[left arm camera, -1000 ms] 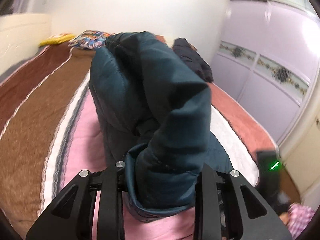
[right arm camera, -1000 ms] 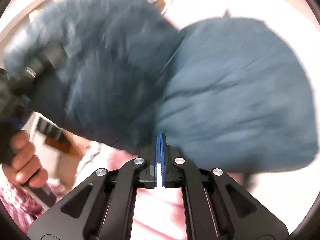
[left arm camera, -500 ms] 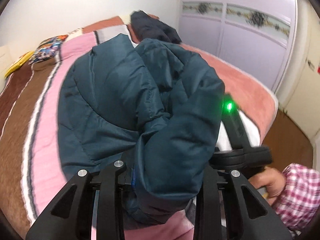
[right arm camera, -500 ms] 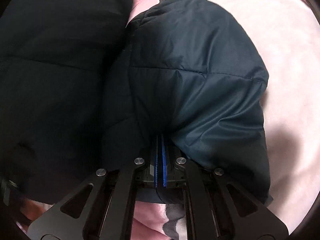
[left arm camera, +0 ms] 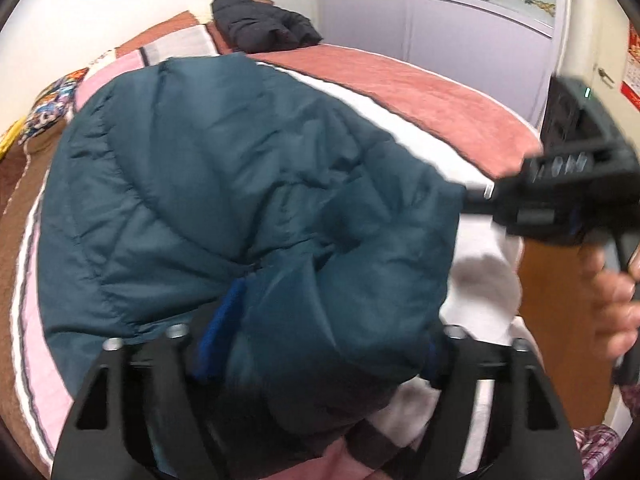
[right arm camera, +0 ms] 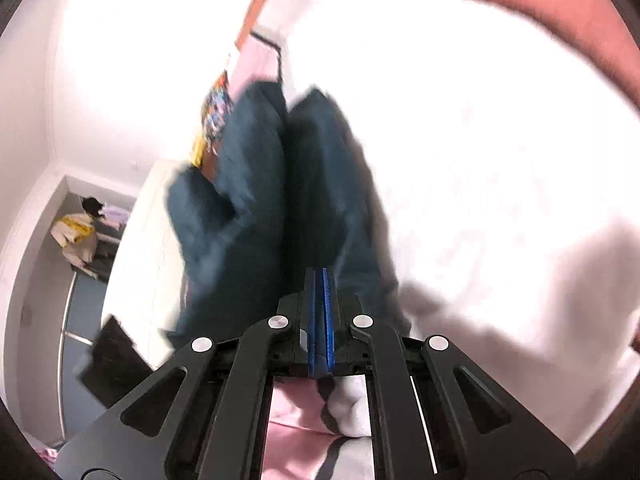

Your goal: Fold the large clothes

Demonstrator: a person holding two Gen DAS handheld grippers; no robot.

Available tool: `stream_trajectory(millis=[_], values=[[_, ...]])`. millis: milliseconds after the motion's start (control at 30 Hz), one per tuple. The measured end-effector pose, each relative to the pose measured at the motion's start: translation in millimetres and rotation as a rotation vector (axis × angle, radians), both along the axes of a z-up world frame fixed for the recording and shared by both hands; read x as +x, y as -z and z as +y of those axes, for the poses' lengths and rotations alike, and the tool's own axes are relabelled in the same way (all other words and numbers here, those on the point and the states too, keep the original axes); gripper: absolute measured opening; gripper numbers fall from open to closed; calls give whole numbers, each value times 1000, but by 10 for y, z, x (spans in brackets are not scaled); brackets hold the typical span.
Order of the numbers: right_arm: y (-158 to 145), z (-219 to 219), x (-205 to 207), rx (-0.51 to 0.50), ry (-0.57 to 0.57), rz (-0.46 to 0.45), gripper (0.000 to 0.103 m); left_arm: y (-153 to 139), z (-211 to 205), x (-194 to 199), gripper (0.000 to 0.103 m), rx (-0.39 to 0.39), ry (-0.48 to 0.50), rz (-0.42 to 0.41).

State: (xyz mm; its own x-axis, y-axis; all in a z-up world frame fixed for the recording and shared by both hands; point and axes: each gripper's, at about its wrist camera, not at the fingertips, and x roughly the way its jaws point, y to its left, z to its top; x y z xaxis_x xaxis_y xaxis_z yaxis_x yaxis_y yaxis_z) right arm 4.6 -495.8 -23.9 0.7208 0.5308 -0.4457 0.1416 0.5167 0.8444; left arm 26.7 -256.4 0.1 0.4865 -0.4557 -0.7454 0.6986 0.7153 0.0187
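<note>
Your left tongs (left arm camera: 316, 354) just spread wide, jacket (left arm camera: 224, 184) loose between them near bed (left arm camera: 400, 80) edge. Right tongs (right arm camera: 319, 320) pressed together, maybe pinching jacket. Pull now, fold flops open.

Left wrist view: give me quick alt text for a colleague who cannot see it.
A teal puffer jacket lies bunched on a striped bed, its near end between the wide-open left claw, whose jaws have just been opening. At right, a hand holds the right claw's black body beside the jacket's edge; a dark folded garment sits at the bed's far end.
</note>
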Motion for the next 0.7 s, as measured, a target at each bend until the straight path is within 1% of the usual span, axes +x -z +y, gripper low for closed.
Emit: stream_trajectory(millis=[100,133,200,233,267,333,433,533,567,600,633,667,700], values=[[-342,142,-118,-46,-16,-70,6,-98,3,-25,81,-58,5,40],[-409,195,-121,-56,-20,-85,6,-137,39,-11,81,-88,4,64],[-648,85,-164,-64,-39,-122,6,-218,130,15,81,-149,-2,119],[-739,147,-186,-71,-53,-142,6,-247,184,19,81,-184,-5,151],[-720,94,-158,-78,-62,-153,6,-314,271,35,81,-237,-8,190],[-817,145,-196,-95,-78,-178,6,-395,352,23,81,-296,-11,215],[-955,257,-164,-108,-99,-211,6,-433,385,-12,81,-310,4,234],[-995,301,-173,-164,-100,-219,6,-588,538,-58,81,-390,35,260],[-997,341,-172,-203,-97,-213,6,-678,651,-95,81,-420,57,259],[-1027,406,-194,-281,-92,-204,6,-724,714,-137,81,-437,65,239],[-1045,488,-206,-362,-94,-192,6,-812,794,-141,81,-438,60,198],[-1085,555,-268,-410,-103,-182,6,-897,866,-104,80,-424,38,148],[-1069,660,-259,-443,-128,-176,6,-943,917,-46,77,-421,19,120]])
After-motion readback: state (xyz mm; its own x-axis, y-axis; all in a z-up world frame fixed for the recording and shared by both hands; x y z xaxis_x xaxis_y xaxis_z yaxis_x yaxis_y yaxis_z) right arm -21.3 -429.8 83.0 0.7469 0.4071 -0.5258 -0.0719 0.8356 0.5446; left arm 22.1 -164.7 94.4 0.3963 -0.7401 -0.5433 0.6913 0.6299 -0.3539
